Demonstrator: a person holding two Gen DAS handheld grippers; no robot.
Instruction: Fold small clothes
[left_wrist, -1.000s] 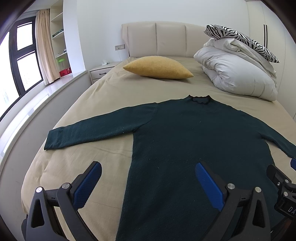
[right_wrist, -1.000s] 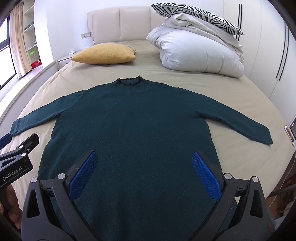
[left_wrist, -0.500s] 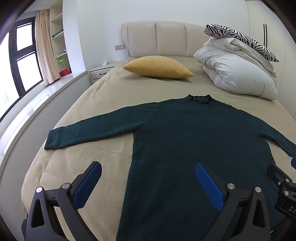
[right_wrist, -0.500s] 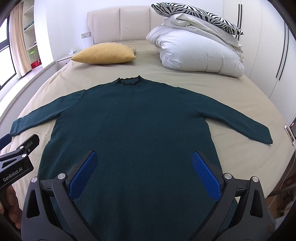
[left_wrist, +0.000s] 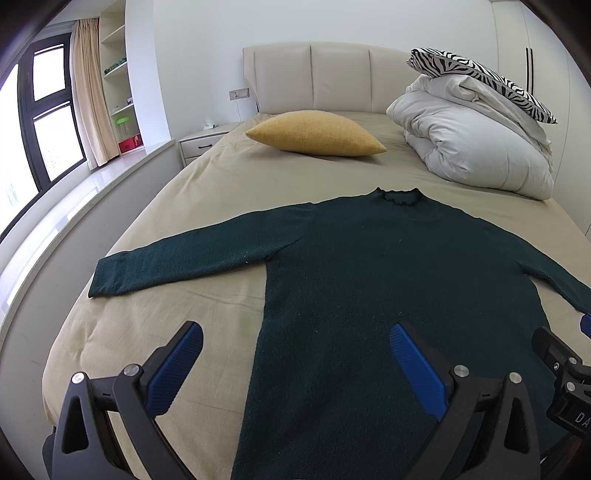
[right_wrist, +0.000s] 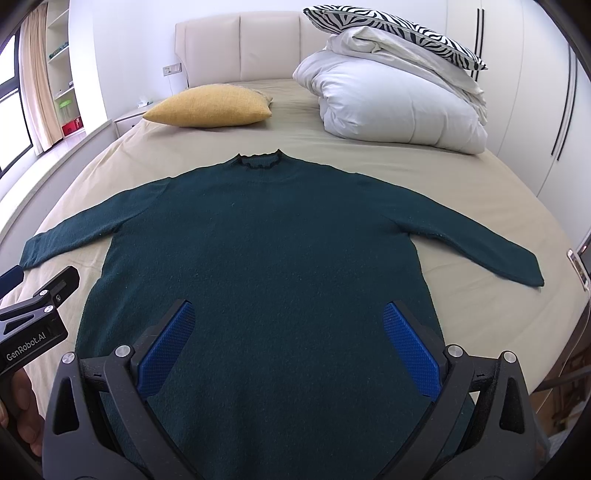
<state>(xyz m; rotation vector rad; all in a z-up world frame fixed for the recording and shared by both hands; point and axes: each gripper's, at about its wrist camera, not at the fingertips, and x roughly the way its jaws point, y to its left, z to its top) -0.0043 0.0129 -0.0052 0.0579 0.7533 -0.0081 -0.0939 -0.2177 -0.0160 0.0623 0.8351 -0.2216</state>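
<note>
One sweater lies flat; two grippers, left gripper and right gripper, jaws wide, empty.

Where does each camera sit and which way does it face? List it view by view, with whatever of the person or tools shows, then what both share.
Left wrist: sits on the left tool, open above the sweater hem, facing up the bed toward the headboard; the right tool's edge shows at right.
Right wrist: sits on the right tool, open over the sweater's middle, facing the same way; the left tool and a hand show at left.
Shared: sweater, yellow pillow, white duvet, striped pillow.
</note>
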